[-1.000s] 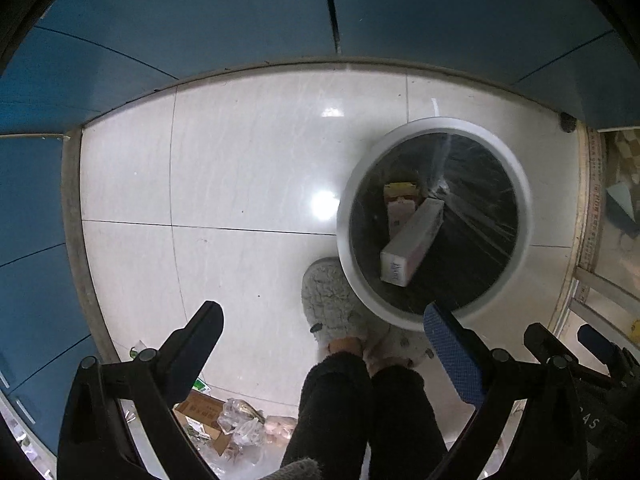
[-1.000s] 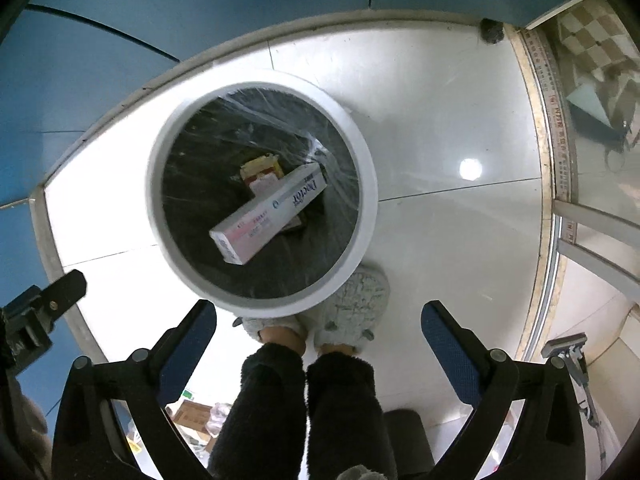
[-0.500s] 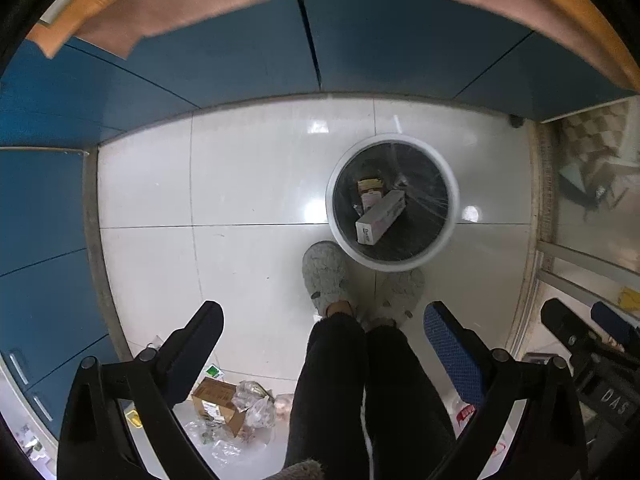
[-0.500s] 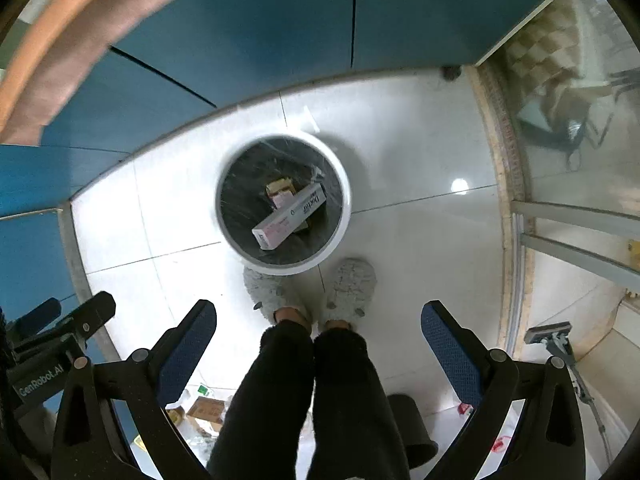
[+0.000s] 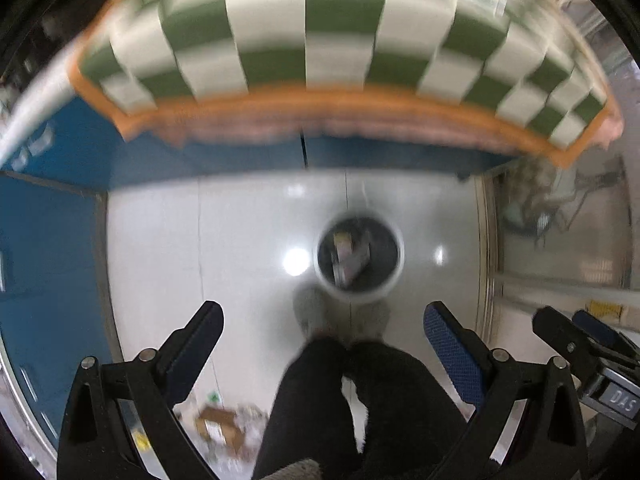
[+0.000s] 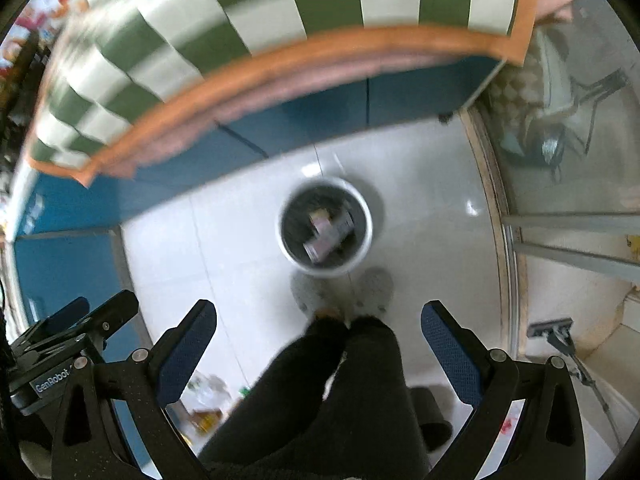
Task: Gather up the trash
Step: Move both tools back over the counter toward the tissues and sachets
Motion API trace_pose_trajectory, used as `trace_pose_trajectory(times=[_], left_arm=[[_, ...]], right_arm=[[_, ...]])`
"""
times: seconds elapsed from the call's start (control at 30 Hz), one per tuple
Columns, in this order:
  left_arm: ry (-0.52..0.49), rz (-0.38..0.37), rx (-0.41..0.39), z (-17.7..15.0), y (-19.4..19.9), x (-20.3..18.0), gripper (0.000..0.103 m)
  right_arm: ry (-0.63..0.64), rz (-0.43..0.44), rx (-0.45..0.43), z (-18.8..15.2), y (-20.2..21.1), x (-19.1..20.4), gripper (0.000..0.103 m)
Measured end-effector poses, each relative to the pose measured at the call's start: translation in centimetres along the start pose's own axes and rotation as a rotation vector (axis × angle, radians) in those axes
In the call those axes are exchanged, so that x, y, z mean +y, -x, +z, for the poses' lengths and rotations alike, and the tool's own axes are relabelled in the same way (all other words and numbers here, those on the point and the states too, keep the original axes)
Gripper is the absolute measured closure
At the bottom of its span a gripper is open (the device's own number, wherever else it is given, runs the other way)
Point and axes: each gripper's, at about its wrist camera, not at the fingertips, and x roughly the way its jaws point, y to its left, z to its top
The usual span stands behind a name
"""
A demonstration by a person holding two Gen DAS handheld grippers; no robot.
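Note:
A round white trash bin (image 5: 394, 278) with a black liner stands on the white tile floor, far below both grippers; it also shows in the right wrist view (image 6: 362, 256). A long white box (image 6: 328, 236) and other small boxes lie inside it. My left gripper (image 5: 322, 322) is open and empty, high above the floor. My right gripper (image 6: 318, 318) is open and empty too, beside the left one. Both views are blurred by motion.
A table with a green-and-white checked cloth (image 5: 320, 32) and orange border fills the top of both views. Blue cabinet fronts (image 5: 48, 248) stand behind the bin. Loose trash and a cardboard box (image 5: 220, 426) lie on the floor at lower left. The person's legs (image 5: 348, 408) and slippers are below.
Both grippers have risen far above the bin, which now looks much smaller. The checked tablecloth has come into view at the top.

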Motion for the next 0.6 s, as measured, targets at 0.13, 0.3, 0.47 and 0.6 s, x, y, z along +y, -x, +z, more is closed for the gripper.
trace_pose_trajectory(times=[0.13,0.3,0.47,0.6], left_arm=[[0.014,-0.003,-0.13,5.6,4.0,0.1,0.0],[0.028,0.074,-0.263,13.5,6.2,0.2,0.0],[0.074,0.179,-0.215,21.8,4.4,1.1,0.0],[0.15,0.22,-0.15,27.3,1.4,1.7,0.001]], right_arm=[[-0.04,0.065,-0.098,3.1,4.9,0.6,0.0],[-0.059,0.114,-0.196,9.9,9.9,0.4,0.0],[-0.047,0.126,-0.256,20.3,9.6,0.5,0.0],[0.035,0.087,-0.22,29.2,5.4,3.0,0.004]])
